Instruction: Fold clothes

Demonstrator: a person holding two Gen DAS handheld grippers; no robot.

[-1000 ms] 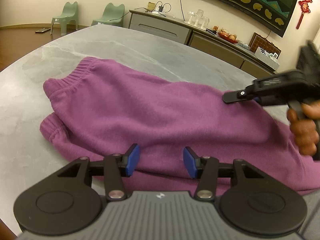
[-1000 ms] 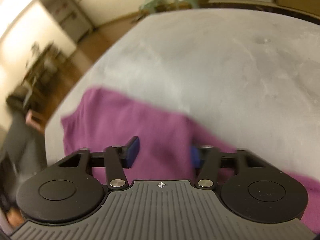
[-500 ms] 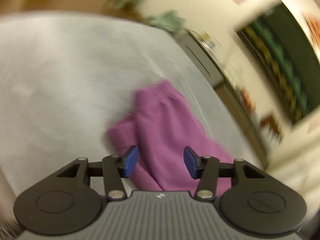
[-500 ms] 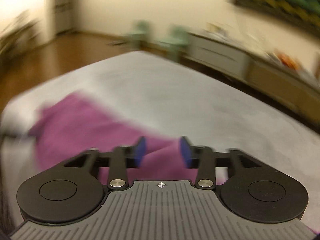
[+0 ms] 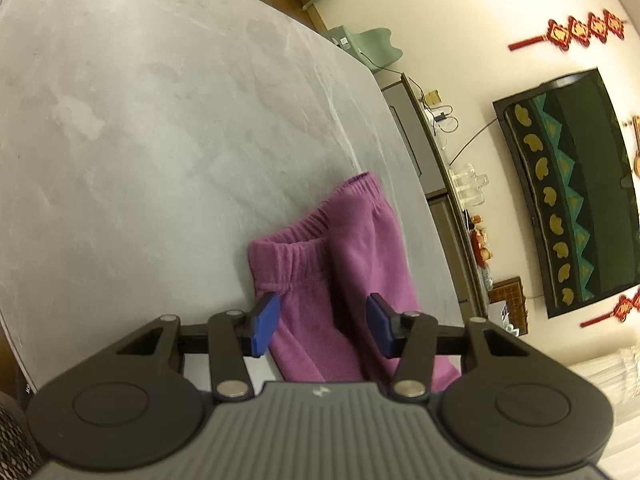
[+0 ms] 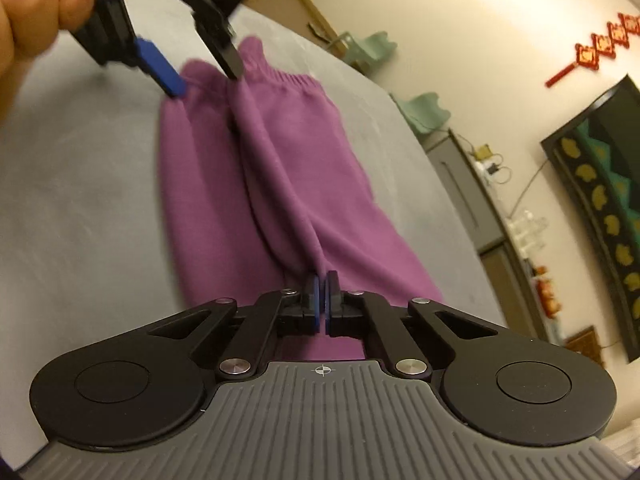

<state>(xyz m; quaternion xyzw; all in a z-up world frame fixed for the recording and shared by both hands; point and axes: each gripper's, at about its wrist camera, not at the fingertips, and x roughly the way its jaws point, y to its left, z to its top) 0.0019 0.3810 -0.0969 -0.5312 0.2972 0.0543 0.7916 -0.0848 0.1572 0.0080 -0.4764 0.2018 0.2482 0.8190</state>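
Here purple trousers (image 6: 288,168) lengthwise-creased, cuffs ribbed.

My purple pants (image 6: 280,168) are soft, fuzzy cloth. The tabletop (image 5: 160,128) is smooth grey stone, a bit dull. My right tool (image 6: 322,292) is matt black plastic with shiny metal pins.

a grey, marbled bench (image 5: 168,128) with a rounded edge carries one thing: a pair of purple fleece trousers (image 5: 352,264) lying lengthwise near its edge toward the wall, the gathered elastic cuffs of both legs side by side. the rest of its surface shows bare stone.
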